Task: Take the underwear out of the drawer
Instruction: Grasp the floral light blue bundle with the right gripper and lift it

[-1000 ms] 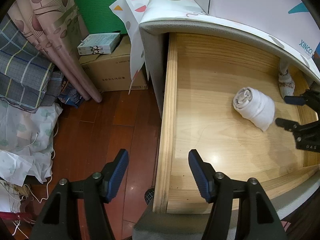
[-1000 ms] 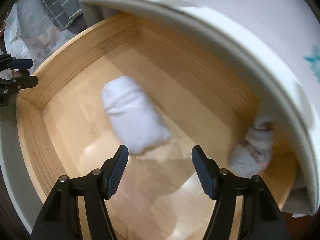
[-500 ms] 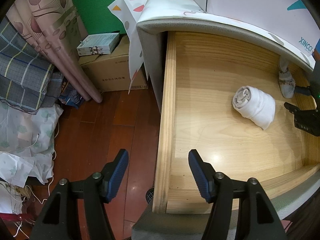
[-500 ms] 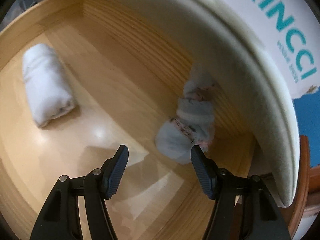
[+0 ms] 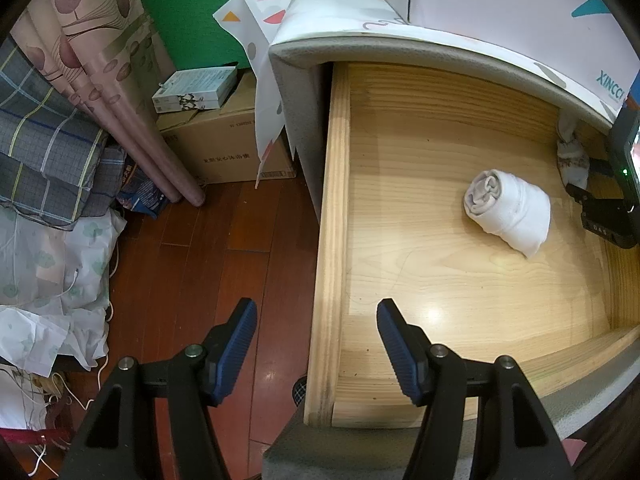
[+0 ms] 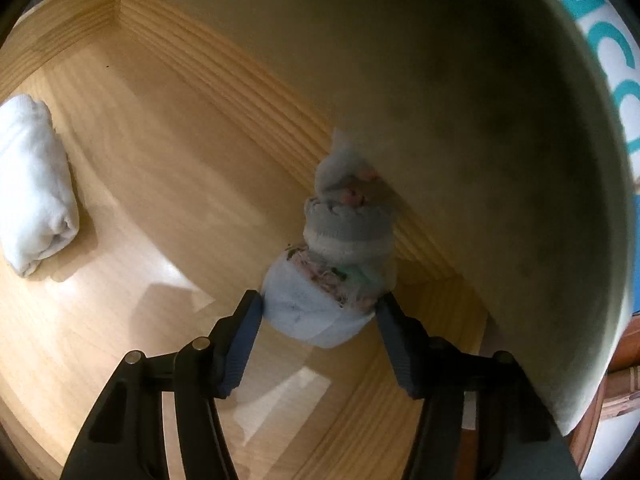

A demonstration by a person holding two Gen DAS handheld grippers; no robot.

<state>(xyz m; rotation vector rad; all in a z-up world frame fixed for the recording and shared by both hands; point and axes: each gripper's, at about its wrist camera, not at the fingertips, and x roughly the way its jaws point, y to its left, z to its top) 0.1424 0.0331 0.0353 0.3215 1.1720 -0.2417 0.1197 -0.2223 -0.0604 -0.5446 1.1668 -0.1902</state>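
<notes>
Patterned bundle getting clamped in the drawer corner

The right gripper (image 6: 319, 312) has just been closing; its pads are pressed on the pale-blue floral rolled underwear (image 6: 332, 280) in the light wooden drawer (image 5: 334, 208). The left gripper (image 5: 314, 334) is held apart, empty.

Open pale wooden drawer (image 5: 440, 288): I find two items in it. A white rolled cloth bundle (image 5: 508, 208) lies on the drawer floor, toward the back and right of middle. A small pale-blue patterned rolled underwear bundle (image 6: 332, 276) sits in the far right corner, against the back wall, under the overhanging white cabinet top (image 5: 460, 40), well apart from the white roll.

My right gripper (image 6: 320, 312) has the small bundle between its jaws, which have just been closing. My left gripper (image 5: 312, 340) straddles the drawer's left wall.

Left of the cabinet, on the red-brown wooden floor (image 5: 208, 264): a brown cardboard box (image 5: 224, 148) with small white boxes (image 5: 196, 88) on top.
</notes>
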